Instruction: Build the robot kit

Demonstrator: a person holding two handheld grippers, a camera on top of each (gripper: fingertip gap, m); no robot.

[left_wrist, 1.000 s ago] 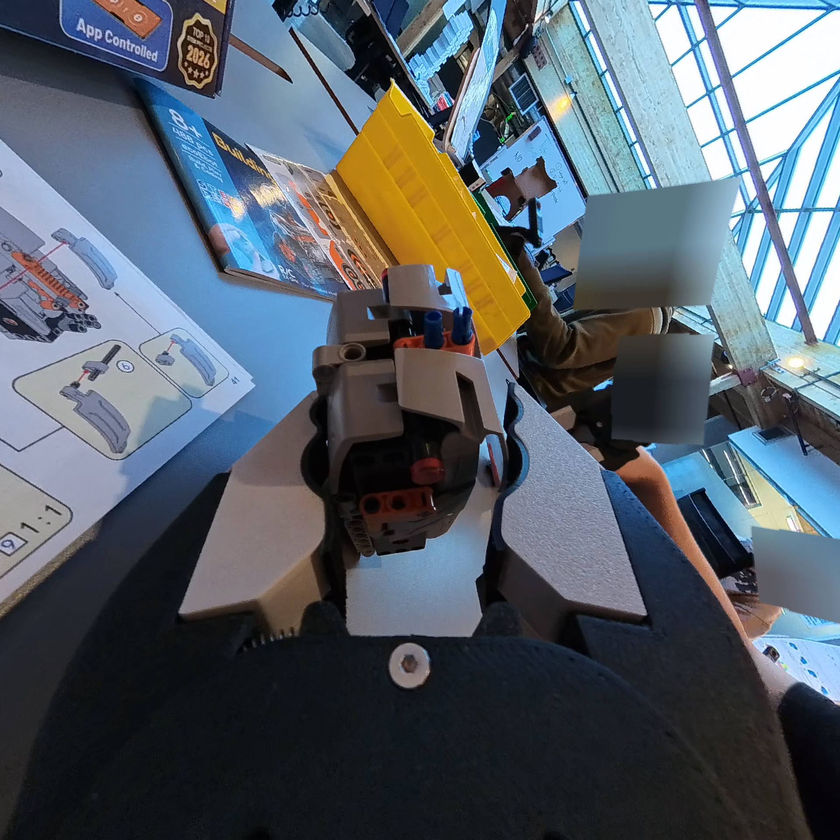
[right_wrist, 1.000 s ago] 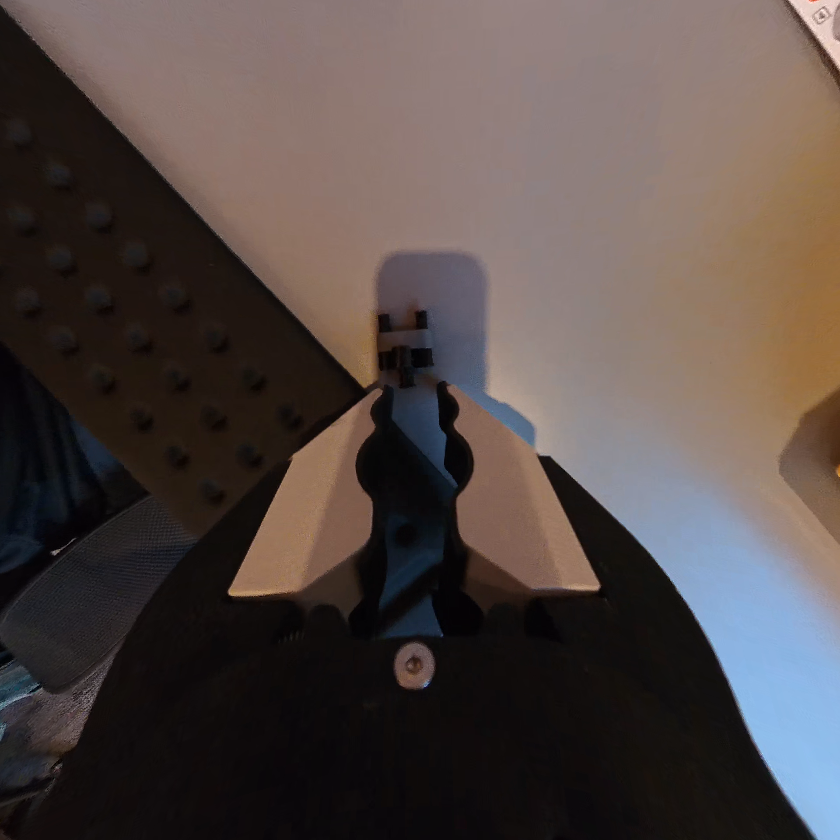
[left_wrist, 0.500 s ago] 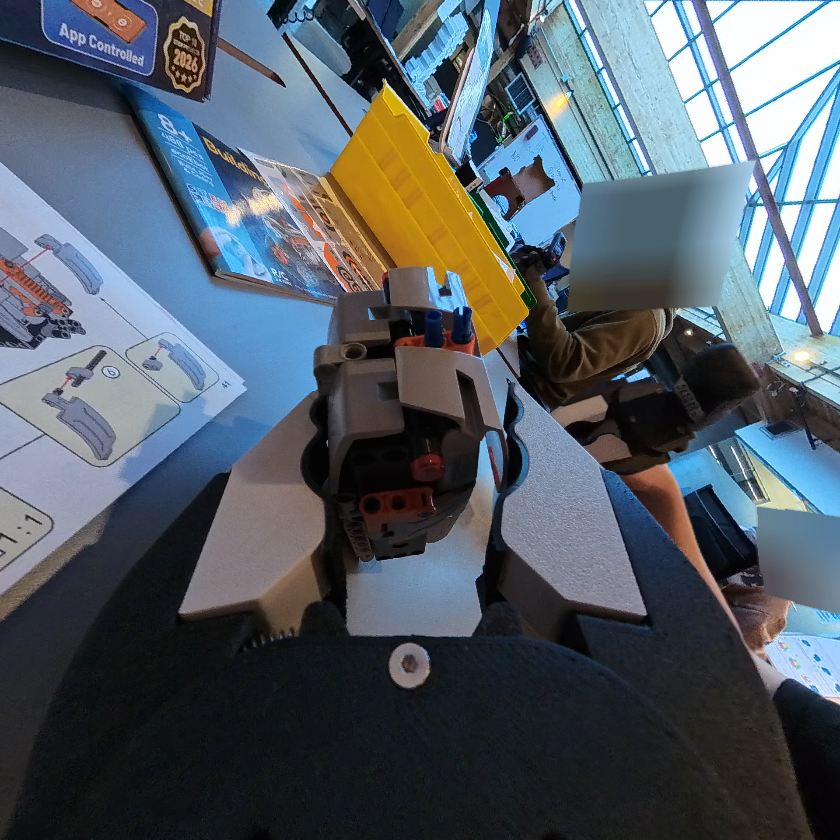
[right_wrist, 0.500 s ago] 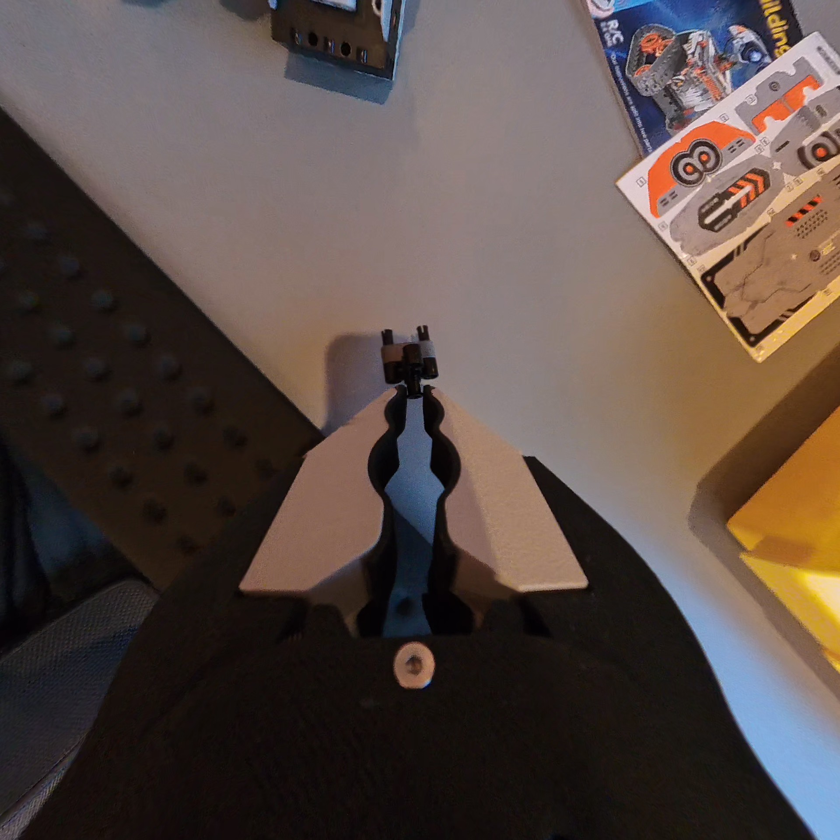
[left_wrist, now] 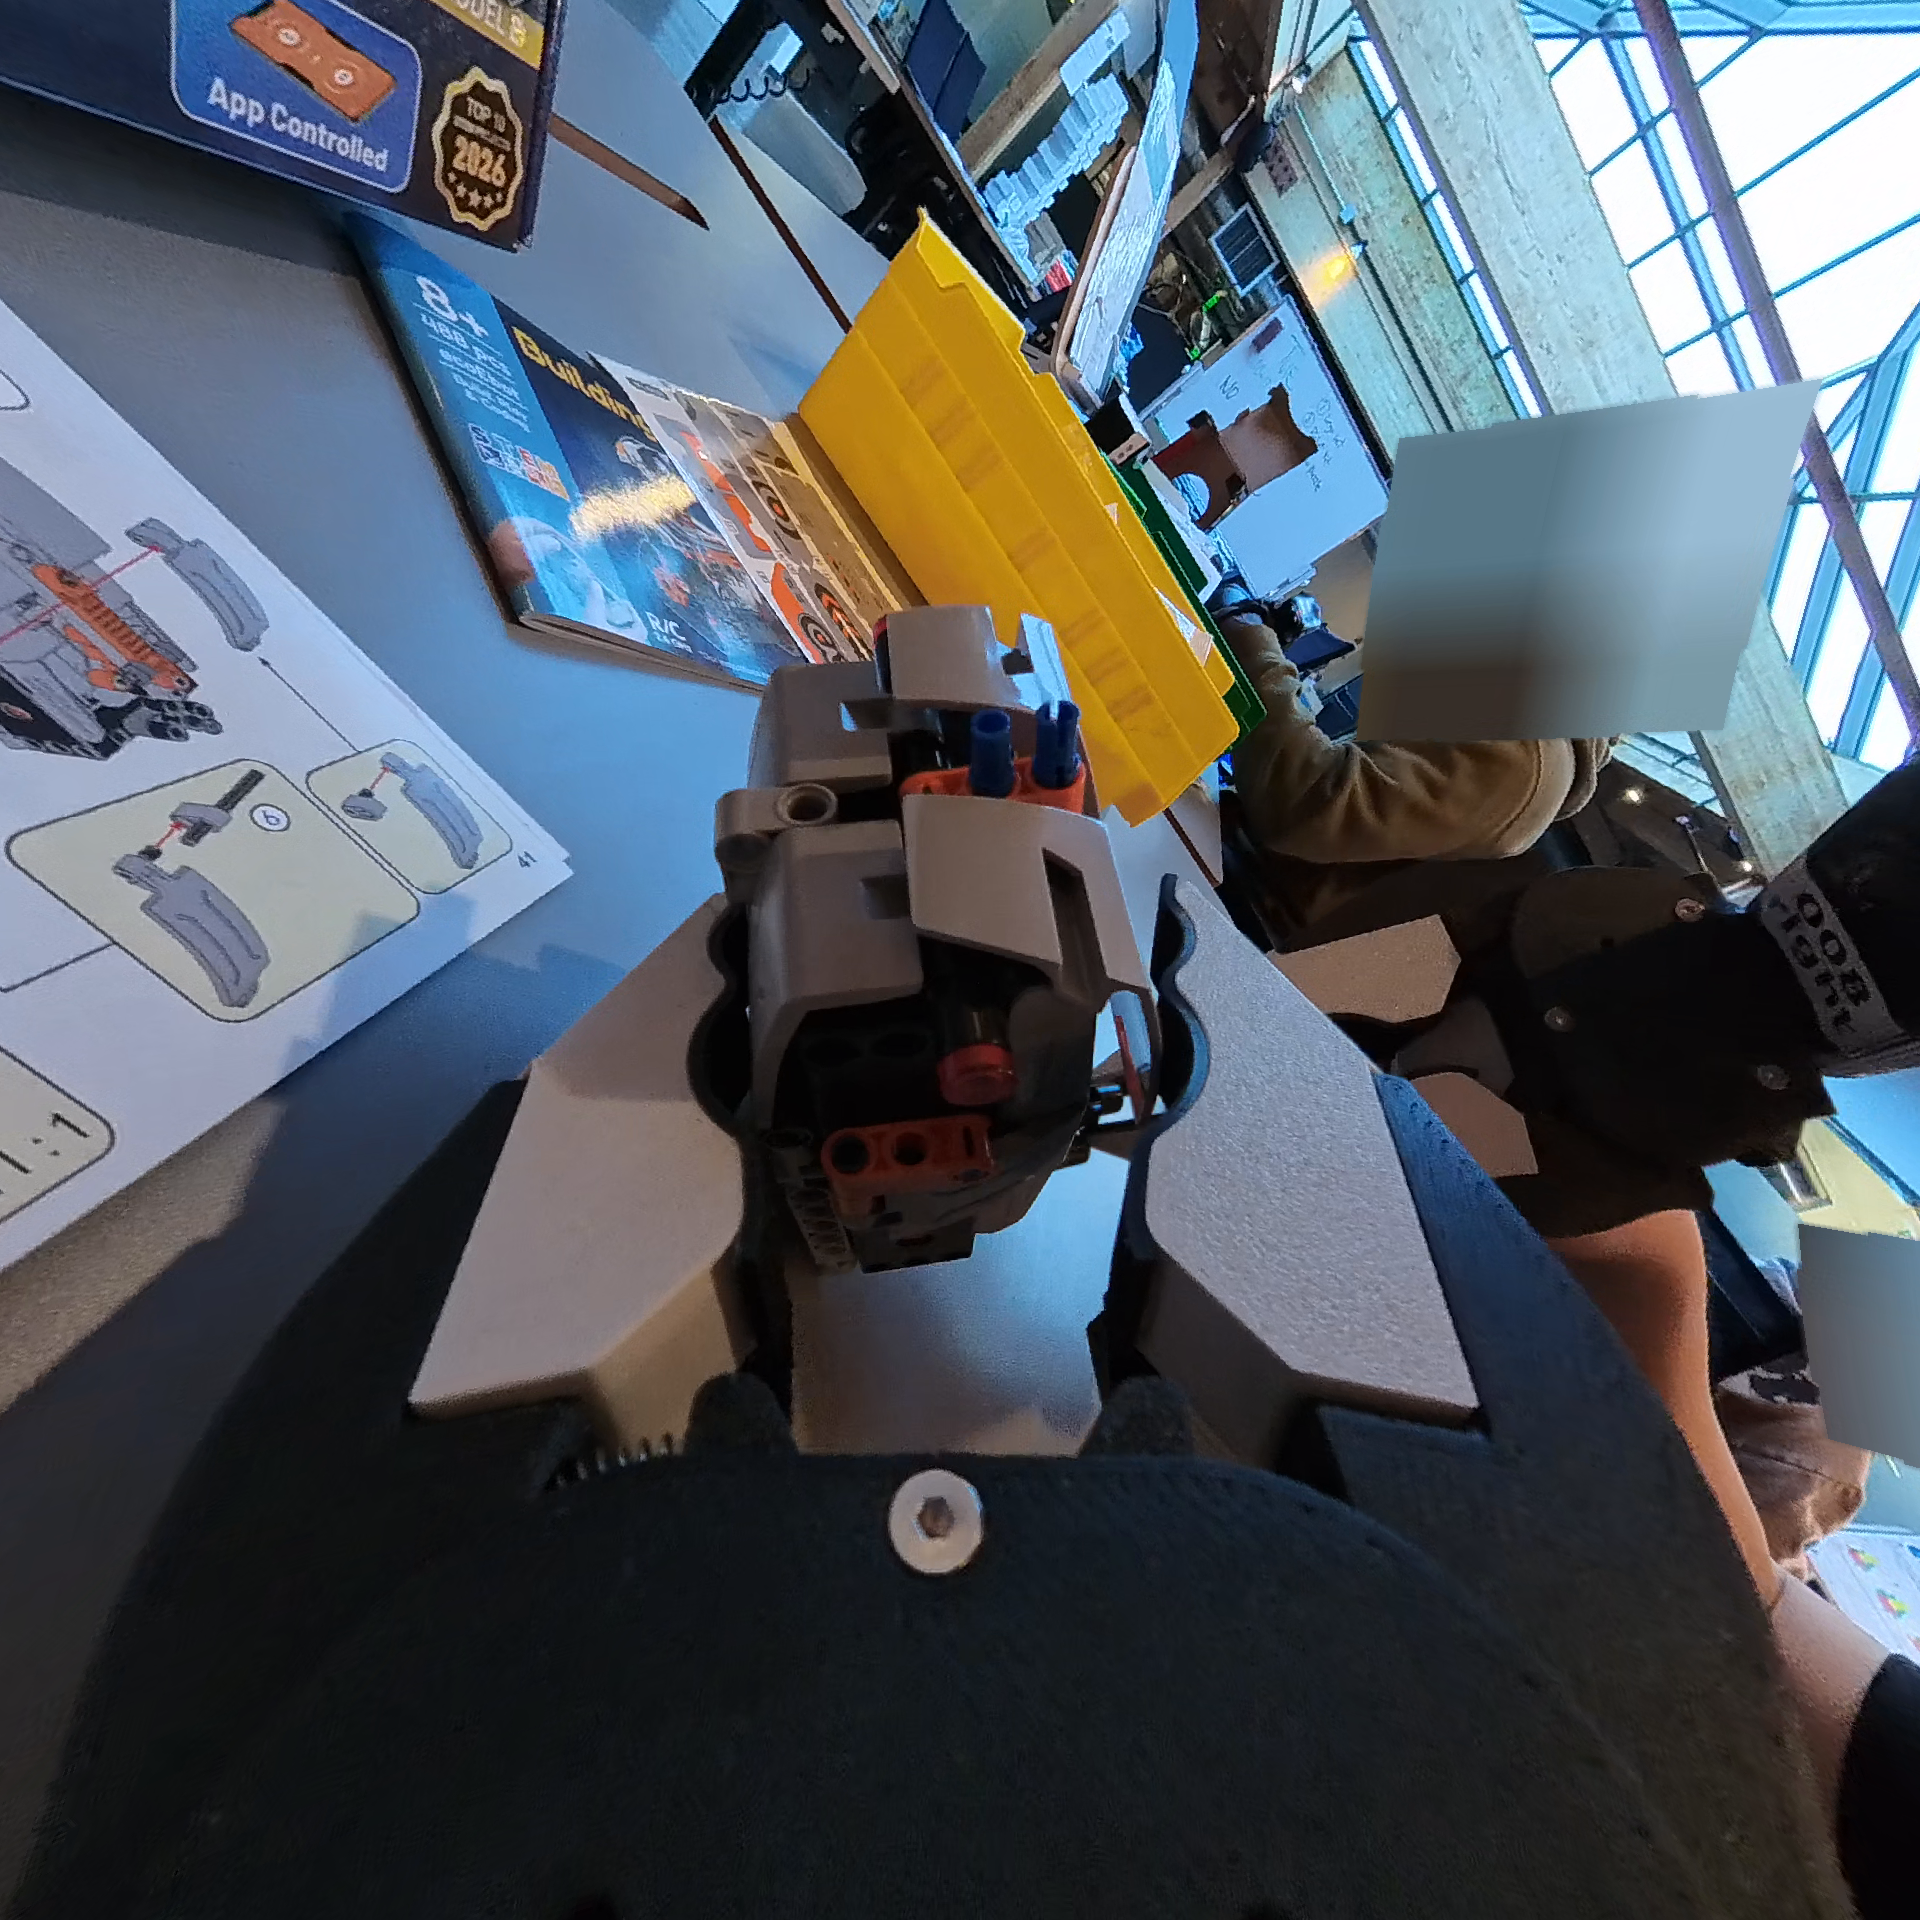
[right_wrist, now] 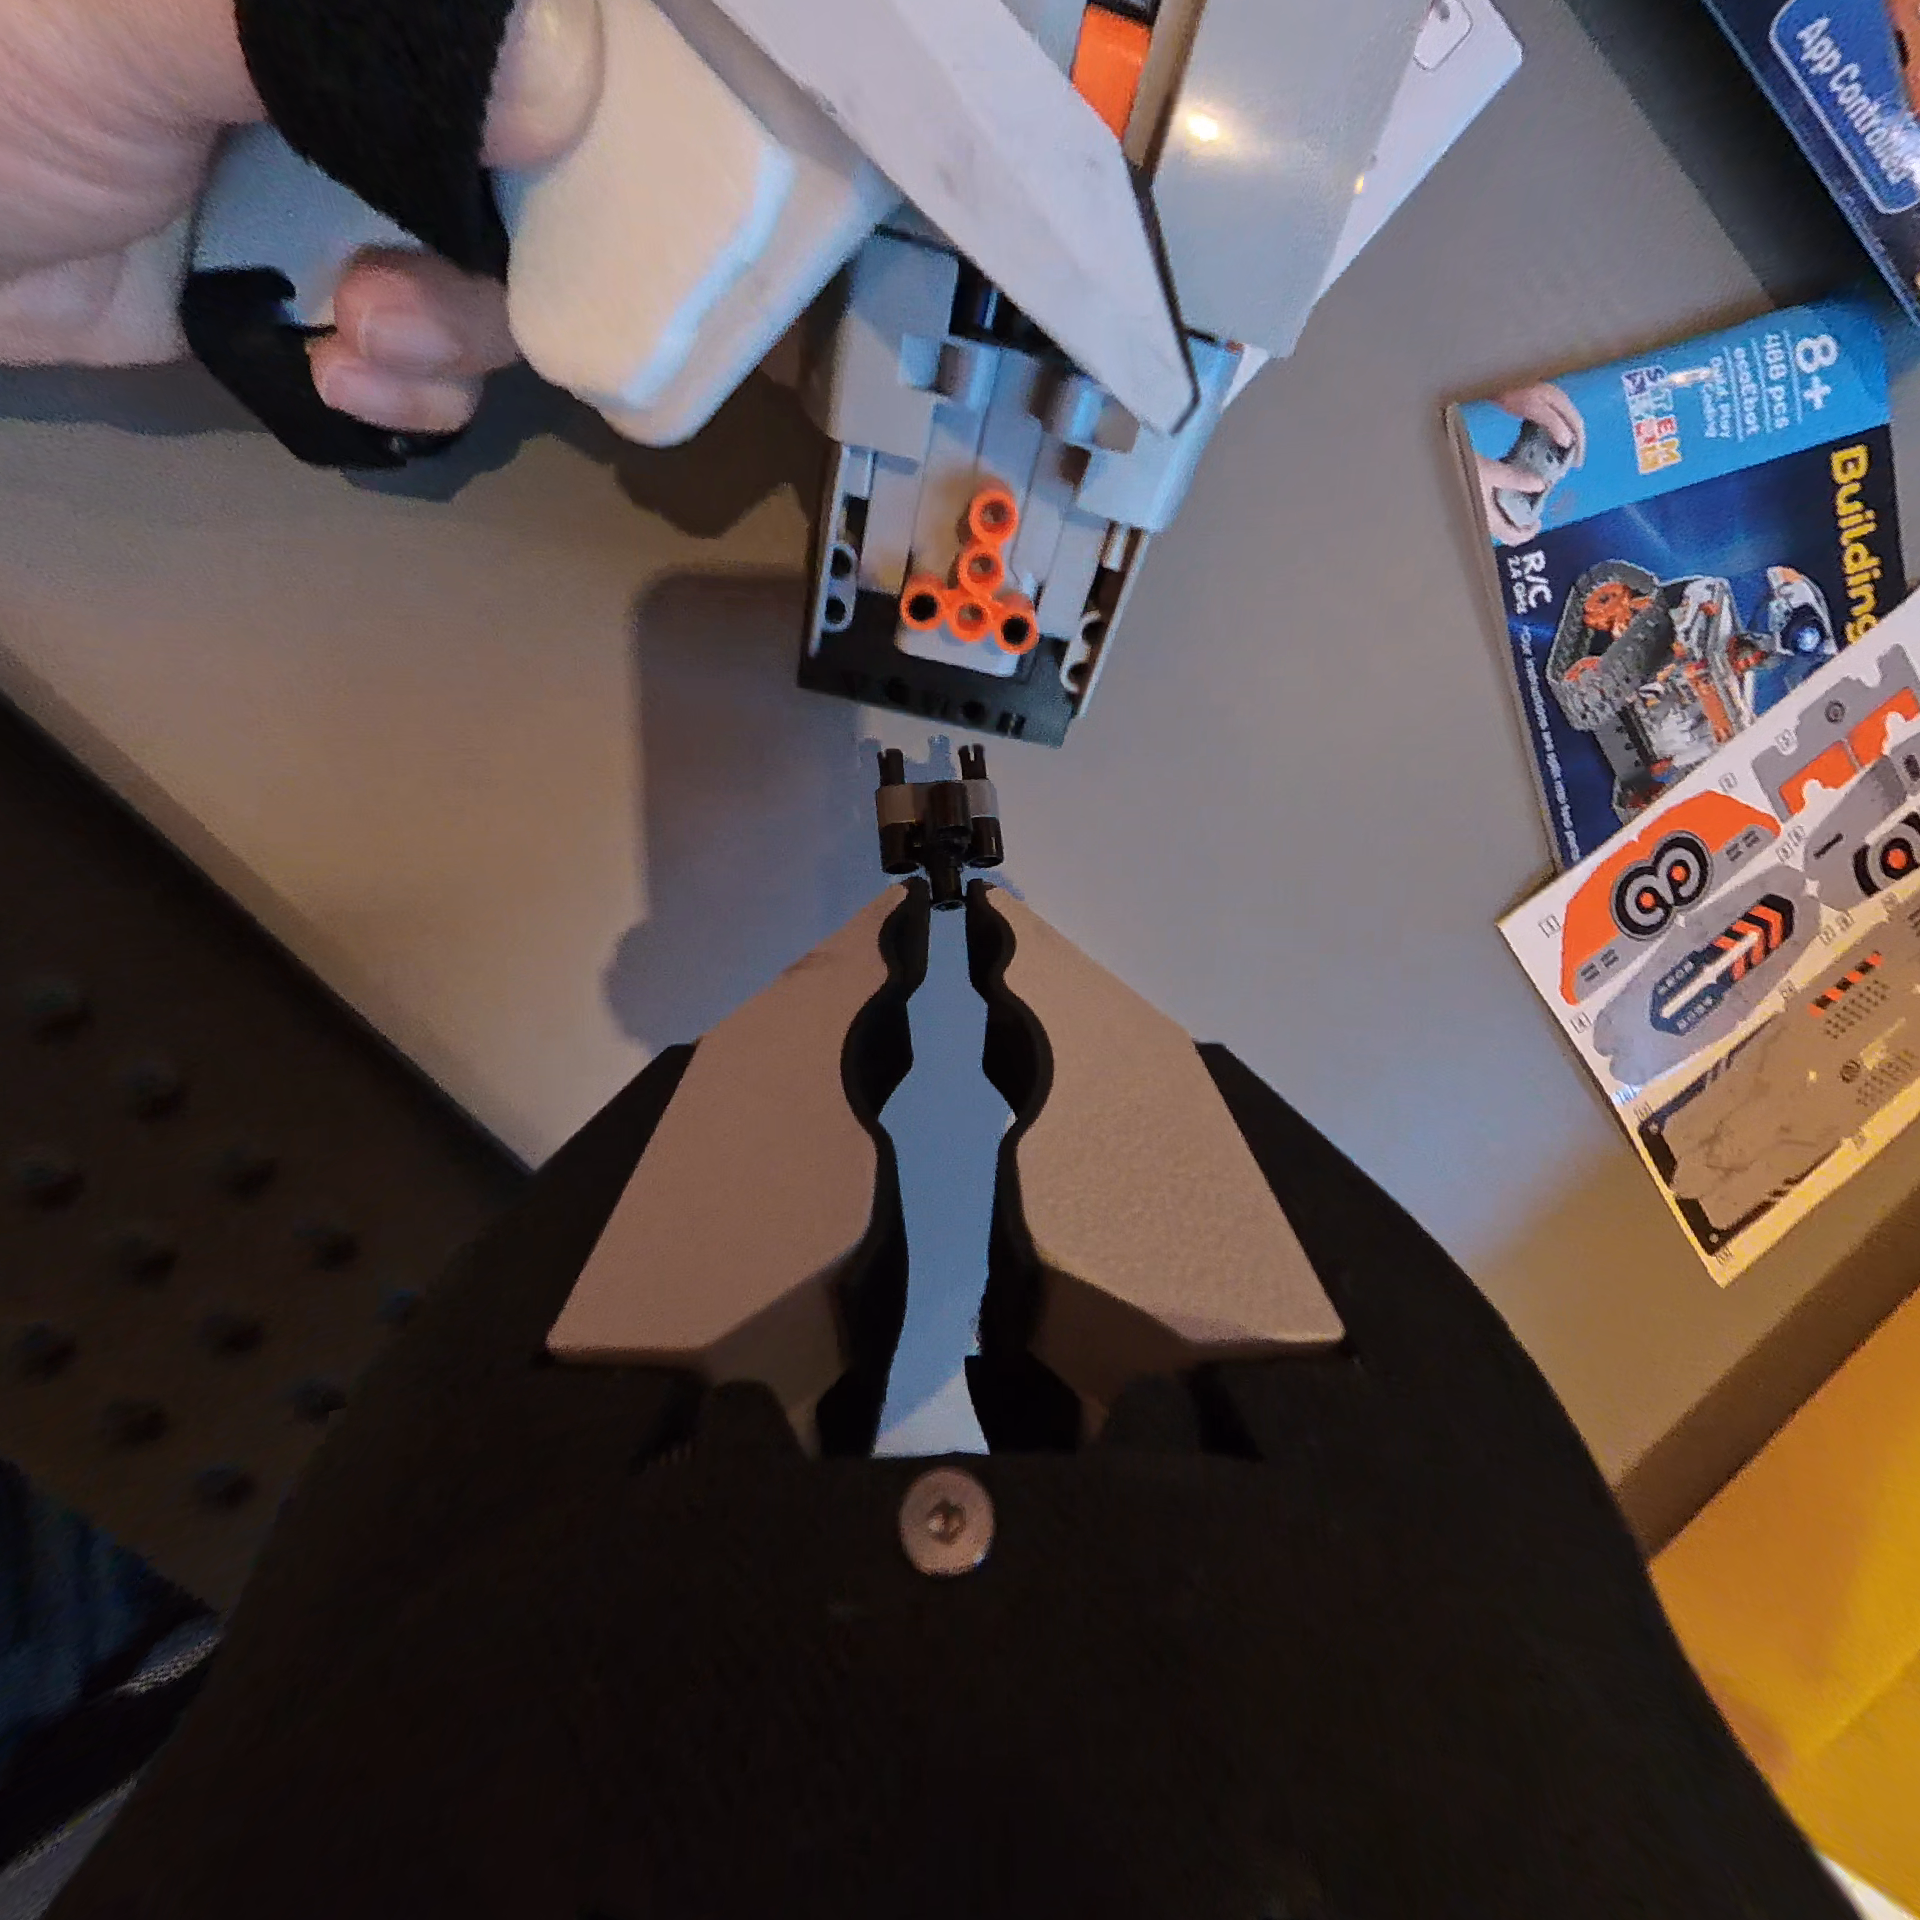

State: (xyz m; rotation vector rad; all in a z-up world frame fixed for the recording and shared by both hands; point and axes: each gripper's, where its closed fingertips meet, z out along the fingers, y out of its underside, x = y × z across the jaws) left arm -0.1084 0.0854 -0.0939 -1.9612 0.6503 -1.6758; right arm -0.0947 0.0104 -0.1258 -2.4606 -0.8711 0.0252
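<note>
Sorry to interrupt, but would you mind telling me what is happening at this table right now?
A person is working with two handheld grippers over a grey table. The left gripper is shut on a grey, black and orange brick model. The right gripper pinches a small black and grey connector piece at its fingertips, just short of the model's black end. An open instruction sheet, a blue booklet, a sticker sheet and a yellow bin lie around.
</note>
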